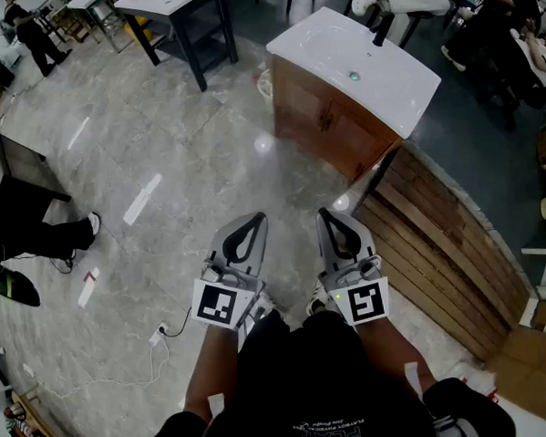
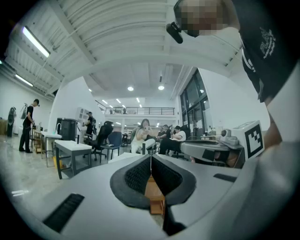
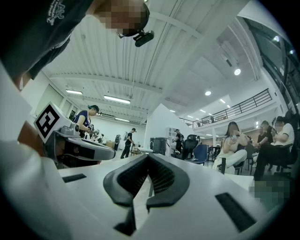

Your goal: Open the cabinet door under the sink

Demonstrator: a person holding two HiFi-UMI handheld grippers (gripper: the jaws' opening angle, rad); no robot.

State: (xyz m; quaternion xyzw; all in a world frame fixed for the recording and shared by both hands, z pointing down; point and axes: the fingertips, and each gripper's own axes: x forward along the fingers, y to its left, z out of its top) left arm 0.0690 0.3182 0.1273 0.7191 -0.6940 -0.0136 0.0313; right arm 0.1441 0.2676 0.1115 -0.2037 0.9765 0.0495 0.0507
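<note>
The cabinet [image 1: 327,119] stands on the polished floor [image 1: 160,155], well ahead of both grippers. The white sink [image 1: 356,58] sits on top of it, and a slatted wooden panel [image 1: 448,240] lies just beside its near right corner. The left gripper [image 1: 252,221] and the right gripper [image 1: 330,217] are held level and side by side in front of the person, well apart from the cabinet.

In the left gripper view the jaws are pressed together at the tips with nothing clamped. Only a strip of brown wood, probably the cabinet, is glimpsed far off through the gap behind the tips. In the right gripper view the jaws are likewise closed on nothing.

The step in hand is judged to be the approach, as the door is not yet reached. No handle or door edge can be made out from here, so the front face should be found first. One gripper's jaws would need to be opened before the handle or free edge is met. The pull is best made along the door's swing, away from the hinge side, with the panel kept clear.
</note>
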